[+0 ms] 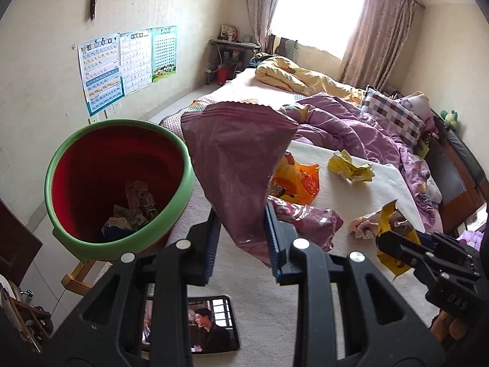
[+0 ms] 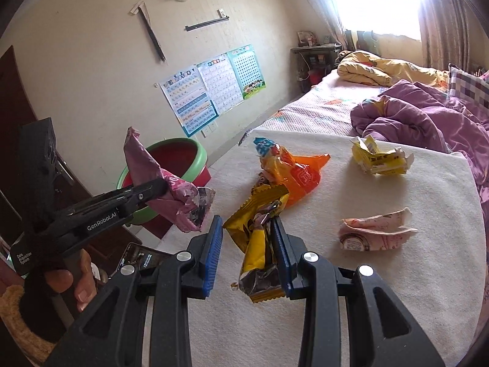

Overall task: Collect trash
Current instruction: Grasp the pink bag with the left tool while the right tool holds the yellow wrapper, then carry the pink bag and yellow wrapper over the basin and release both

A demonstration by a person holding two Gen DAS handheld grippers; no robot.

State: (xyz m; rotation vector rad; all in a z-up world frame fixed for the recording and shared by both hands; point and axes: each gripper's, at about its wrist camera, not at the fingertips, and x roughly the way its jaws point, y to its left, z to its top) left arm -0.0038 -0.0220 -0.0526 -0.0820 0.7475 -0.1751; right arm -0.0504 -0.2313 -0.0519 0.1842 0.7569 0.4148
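My left gripper (image 1: 243,214) is shut on a purple snack bag (image 1: 235,153) and holds it up beside the green-rimmed red bin (image 1: 76,238), which has wrappers inside; the bag also shows in the right wrist view (image 2: 171,189). My right gripper (image 2: 246,229) holds a yellow wrapper (image 2: 259,244) between its blue pads, just above the white bed cover. An orange bag (image 2: 293,171), a crumpled yellow packet (image 2: 379,156) and a pink wrapper (image 2: 373,229) lie on the cover.
A phone (image 1: 211,324) playing video lies at the bed's near edge. Another purple bag (image 1: 308,220) lies on the cover. Purple and yellow quilts (image 1: 351,122) fill the far bed. A wooden door (image 2: 18,98) stands left.
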